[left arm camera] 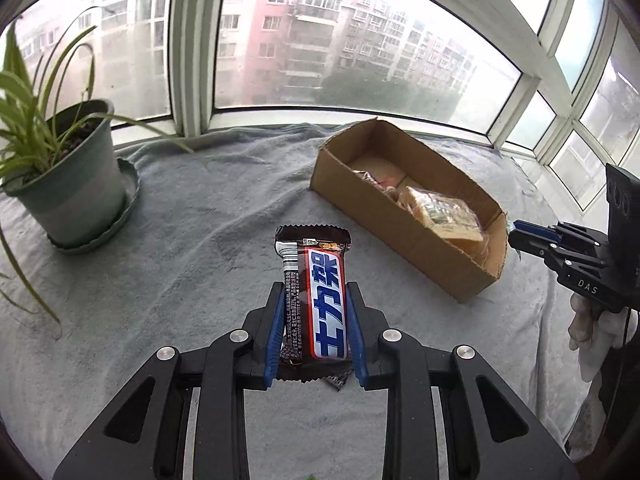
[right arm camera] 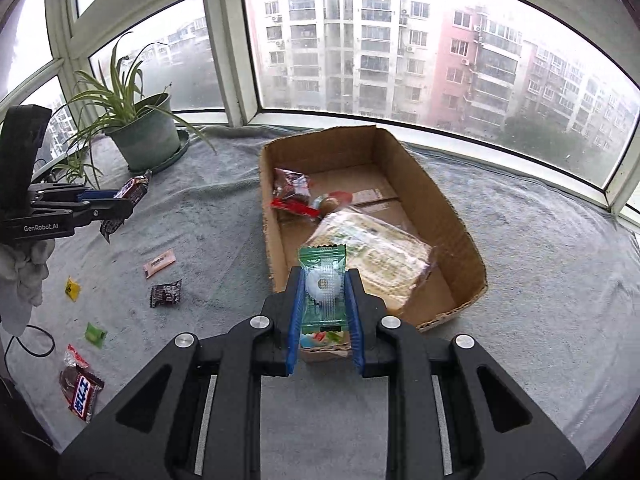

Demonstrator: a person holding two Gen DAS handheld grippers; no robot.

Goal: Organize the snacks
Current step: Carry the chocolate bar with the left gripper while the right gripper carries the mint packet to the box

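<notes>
gripping glossy bar (left arm camera: pixel 322 304), crinkly mint packet (right arm camera: pixel 323 296)

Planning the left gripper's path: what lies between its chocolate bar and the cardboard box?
Only bare grey blanket separates the chocolate bar from the cardboard box, per the left wrist view.

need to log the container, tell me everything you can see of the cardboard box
The open-topped brown corrugated cardboard box sits on the grey fleece blanket near the window, long and shallow, with no lid or top flaps showing and a ragged near edge. Inside lie a large clear-wrapped cracker pack, a dark red snack packet and a small round sweet. Neither claw touches it.
</notes>
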